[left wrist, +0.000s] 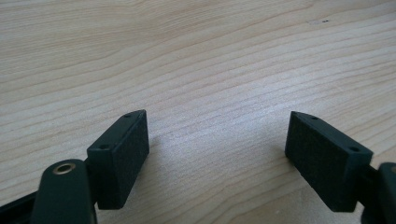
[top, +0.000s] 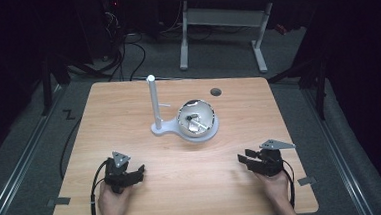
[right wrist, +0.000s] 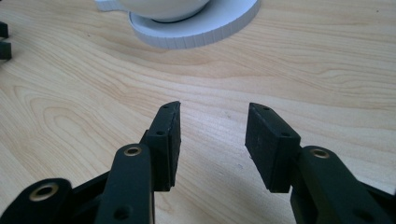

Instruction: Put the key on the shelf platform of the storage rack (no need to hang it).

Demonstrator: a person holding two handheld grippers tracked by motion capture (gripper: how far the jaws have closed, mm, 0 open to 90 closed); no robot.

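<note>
- The left hand-held gripper [top: 136, 172] rests low over the near left part of the wooden bench [top: 128, 101], held by a hand that comes in from the bottom edge.
- In the left gripper view its two black jaws stand wide apart, with bare wood grain between them and nothing in their grasp.
- Farther back, near the middle of the bench, a white stand [top: 167, 128] carries a thin upright post [top: 153, 100] on its left end.
- On the round right end of that stand sits a shiny metal bowl [top: 196, 118], with small pieces inside that are too small to make out.
- Both grippers are well apart from the bowl, which lies between them and farther from the person.
- A small dark round hole [top: 215, 92] marks the bench behind the bowl.
- The right hand-held gripper [top: 246, 159] lies over the near right part of the bench, pointing left and inward.
- In the right gripper view its jaws are partly spread with nothing between them, and the stand's round base [right wrist: 201, 28] shows ahead.
</note>
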